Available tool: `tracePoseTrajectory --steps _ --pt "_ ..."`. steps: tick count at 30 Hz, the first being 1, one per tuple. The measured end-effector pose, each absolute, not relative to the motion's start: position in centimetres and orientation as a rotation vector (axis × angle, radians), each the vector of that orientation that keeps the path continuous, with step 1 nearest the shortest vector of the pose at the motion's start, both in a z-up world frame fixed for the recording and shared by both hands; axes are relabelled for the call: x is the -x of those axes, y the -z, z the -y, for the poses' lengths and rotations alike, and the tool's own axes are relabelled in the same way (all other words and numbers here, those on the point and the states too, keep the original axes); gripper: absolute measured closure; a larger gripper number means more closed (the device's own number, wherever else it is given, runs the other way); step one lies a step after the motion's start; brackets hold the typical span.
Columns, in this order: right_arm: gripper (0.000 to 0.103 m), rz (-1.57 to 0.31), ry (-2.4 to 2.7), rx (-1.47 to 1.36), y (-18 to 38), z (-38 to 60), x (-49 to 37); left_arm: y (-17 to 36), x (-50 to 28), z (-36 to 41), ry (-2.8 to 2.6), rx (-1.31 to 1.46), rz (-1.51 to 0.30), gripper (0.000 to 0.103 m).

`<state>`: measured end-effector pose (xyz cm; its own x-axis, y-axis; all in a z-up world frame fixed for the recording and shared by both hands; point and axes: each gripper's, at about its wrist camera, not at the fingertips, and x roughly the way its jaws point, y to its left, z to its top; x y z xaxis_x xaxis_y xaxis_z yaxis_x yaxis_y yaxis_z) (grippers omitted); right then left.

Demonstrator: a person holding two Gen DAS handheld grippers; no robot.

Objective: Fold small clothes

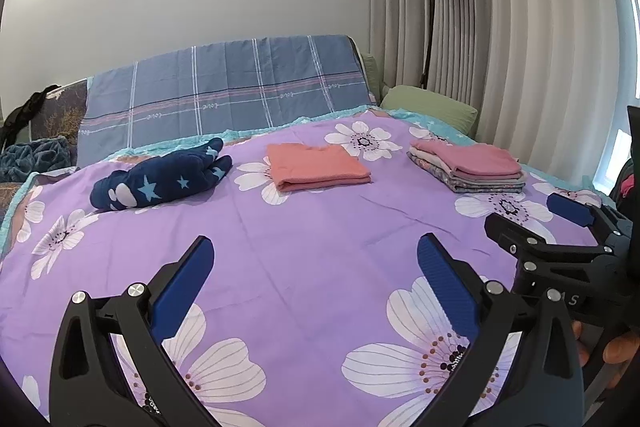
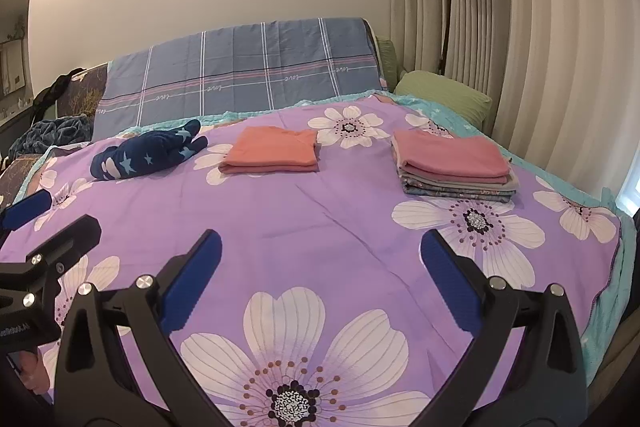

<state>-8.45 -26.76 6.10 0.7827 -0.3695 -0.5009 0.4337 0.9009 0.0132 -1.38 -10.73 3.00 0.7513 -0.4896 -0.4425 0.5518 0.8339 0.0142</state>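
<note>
While both grippers, left gripper (image 1: 316,267) and right gripper (image 2: 320,263), are hovering with jaws spread and empty, the star-print navy garment (image 1: 160,175) is lying bunched far-left on the bed (image 1: 320,227); a one-layer pinch risks dragging it into the folded salmon shirt (image 1: 316,167).

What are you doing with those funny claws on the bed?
A person is folding small clothes on the purple flowered bedspread, holding a two-finger gripper in each hand. Right now the left gripper and the right gripper are both open and hold nothing, hovering over the bed. A folded orange garment lies alone in the middle, and a stack of folded clothes sits to the right. The navy star-patterned piece on the left is bunched up, not folded.
</note>
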Motion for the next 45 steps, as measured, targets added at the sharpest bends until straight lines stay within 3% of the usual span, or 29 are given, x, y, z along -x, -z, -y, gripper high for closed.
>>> tracePoseTrajectory --steps 45 --pt "0.002 -0.521 0.391 -0.110 -5.61 26.49 7.80 -2.54 1.42 11.39 0.518 -0.212 -0.502 0.001"
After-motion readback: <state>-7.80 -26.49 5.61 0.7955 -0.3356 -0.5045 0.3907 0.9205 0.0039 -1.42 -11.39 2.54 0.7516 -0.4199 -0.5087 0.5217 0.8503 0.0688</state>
